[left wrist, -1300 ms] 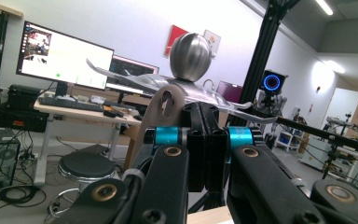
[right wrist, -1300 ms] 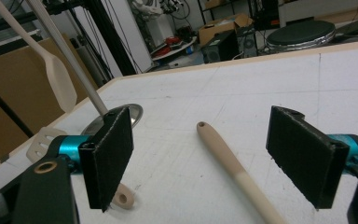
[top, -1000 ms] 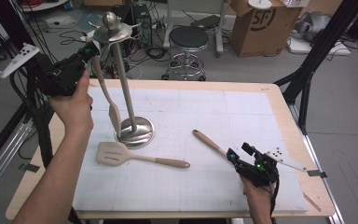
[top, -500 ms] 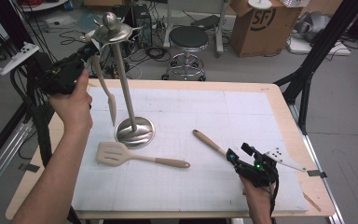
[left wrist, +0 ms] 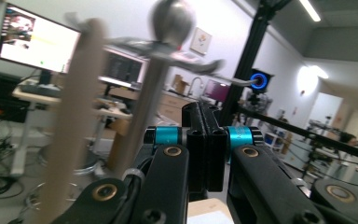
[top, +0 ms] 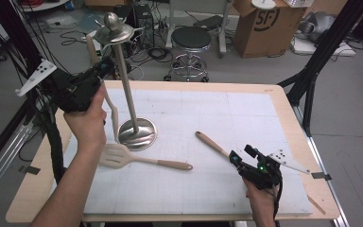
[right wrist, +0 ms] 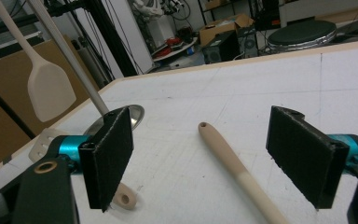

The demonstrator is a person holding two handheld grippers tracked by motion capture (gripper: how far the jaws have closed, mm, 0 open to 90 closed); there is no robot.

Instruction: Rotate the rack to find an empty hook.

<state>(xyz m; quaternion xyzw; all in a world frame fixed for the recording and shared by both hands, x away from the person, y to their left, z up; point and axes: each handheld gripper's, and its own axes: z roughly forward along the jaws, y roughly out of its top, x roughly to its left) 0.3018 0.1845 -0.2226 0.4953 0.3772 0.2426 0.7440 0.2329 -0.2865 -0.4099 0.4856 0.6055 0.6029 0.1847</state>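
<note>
Hanging the spatula at the stand

My left claw (top: 105, 66) sat clamped shut beside the stand (top: 125, 90) top — the pale spatula (top: 108, 101) dangled just beside it; my right claw (top: 238, 158) gaped wide over a wooden handle (top: 211, 143).

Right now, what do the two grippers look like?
Both are black. The left gripper carries a grey three-cornered plate with dark dots; the right gripper has a similar plate and small green lights. Close up: teal collars, brass-ringed pivots, flat black pads. Forearms are bare.
</note>
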